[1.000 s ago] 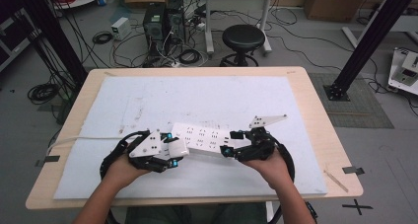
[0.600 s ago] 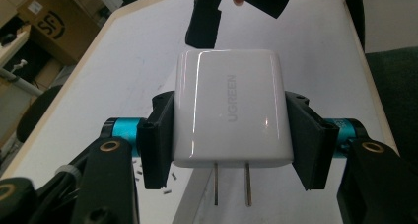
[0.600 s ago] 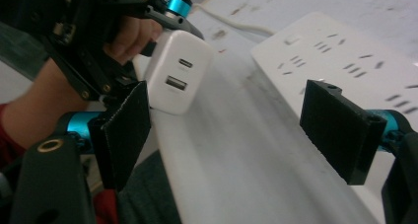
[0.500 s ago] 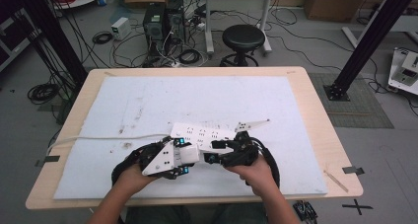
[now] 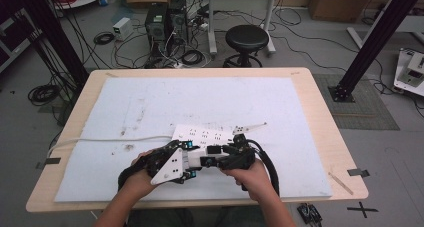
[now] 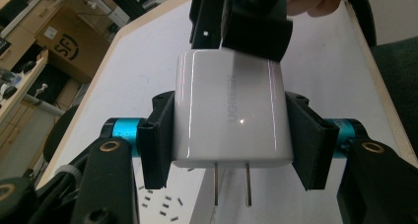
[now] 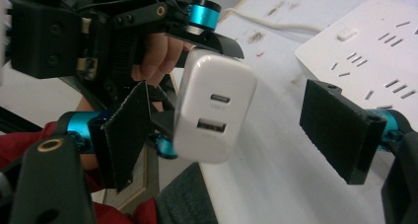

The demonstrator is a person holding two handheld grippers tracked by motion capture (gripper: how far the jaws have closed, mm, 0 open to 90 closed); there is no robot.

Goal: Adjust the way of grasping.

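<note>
Left gripper [image 6: 229, 130]: jaws clamped on both flat sides of the white charger [image 6: 230, 115], prongs pointing back toward its camera. In the high view the charger sits between the two grippers, above the near part of the white mat [image 5: 150, 102]. Right gripper [image 7: 241, 130]: jaws wide apart; left pad just beside the charger's port end, right pad well clear of it. White power strip [image 5: 204, 135] lies on the mat just beyond both grippers.

Lab: floor cables [image 5: 45, 93], computer towers [image 5: 165, 19]
</note>
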